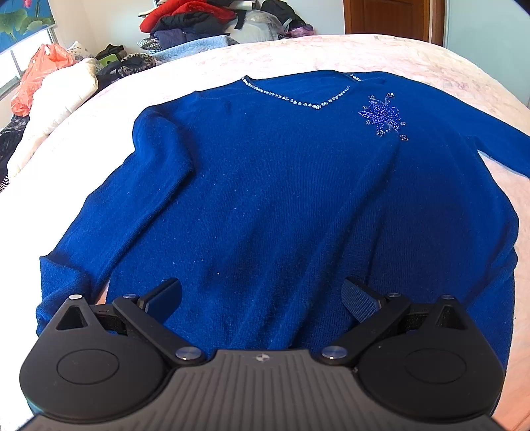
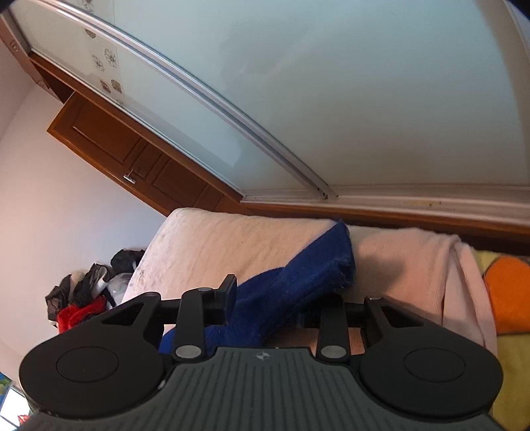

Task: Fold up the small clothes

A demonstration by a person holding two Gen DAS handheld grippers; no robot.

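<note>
The bed (image 1: 139, 99), under a pale pink cover, fills most of the left wrist view, and a blue sweater (image 1: 281, 199) lies spread flat on it, front up, directly ahead of the left gripper (image 1: 261, 298). That gripper points steeply down over the sweater's hem with its jaws spread wide and nothing between them. The neckline, edged with a row of beads, lies at the far end from the gripper, with a beaded flower motif (image 1: 384, 116) ahead and to the right. One sleeve runs down the left side of the body to end just left of the gripper.

The right gripper (image 2: 281, 298) points low across the bed toward a sliding wardrobe door (image 2: 331, 83), its view rolled to a slant. Its jaws stand partly apart; a blue sleeve (image 2: 298, 281) lies between them and runs ahead, and whether the pads press it cannot be told.

Beyond the bed a heap of clothes (image 1: 198, 23) is piled, with an orange plastic bag (image 1: 36, 76) far left.
</note>
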